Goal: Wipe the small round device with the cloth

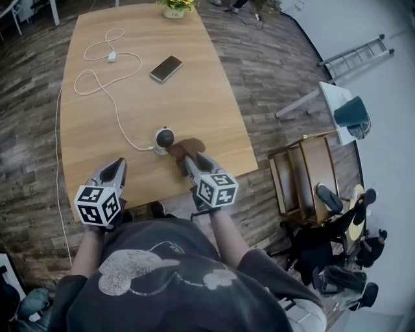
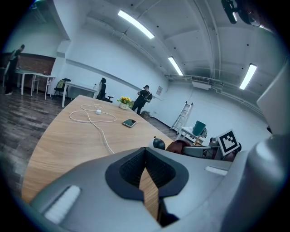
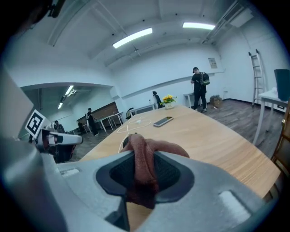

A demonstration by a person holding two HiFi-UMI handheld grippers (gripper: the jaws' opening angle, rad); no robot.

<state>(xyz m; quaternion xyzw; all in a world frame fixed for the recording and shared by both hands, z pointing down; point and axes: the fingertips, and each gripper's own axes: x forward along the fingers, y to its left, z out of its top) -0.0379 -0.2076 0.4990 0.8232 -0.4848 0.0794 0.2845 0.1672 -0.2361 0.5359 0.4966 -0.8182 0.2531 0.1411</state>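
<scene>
The small round device (image 1: 164, 137), a black dome on a white base, stands on the wooden table (image 1: 207, 104) near its front edge, and it also shows in the left gripper view (image 2: 158, 143). A brown cloth (image 1: 186, 148) lies bunched just right of the device, touching it. My right gripper (image 1: 185, 160) is shut on the cloth (image 3: 145, 158), which fills the space between the jaws (image 3: 145, 174) and hides most of the device. My left gripper (image 1: 117, 167) hovers left of the device, apart from it, with its jaws (image 2: 146, 167) shut on nothing.
A white cable (image 1: 104, 81) runs from the device across the table to a small charger (image 1: 111, 57). A phone (image 1: 166, 68) lies farther back, with a flower pot (image 1: 174, 8) at the far end. Chairs (image 1: 311, 175) and a ladder (image 1: 355, 57) stand to the right.
</scene>
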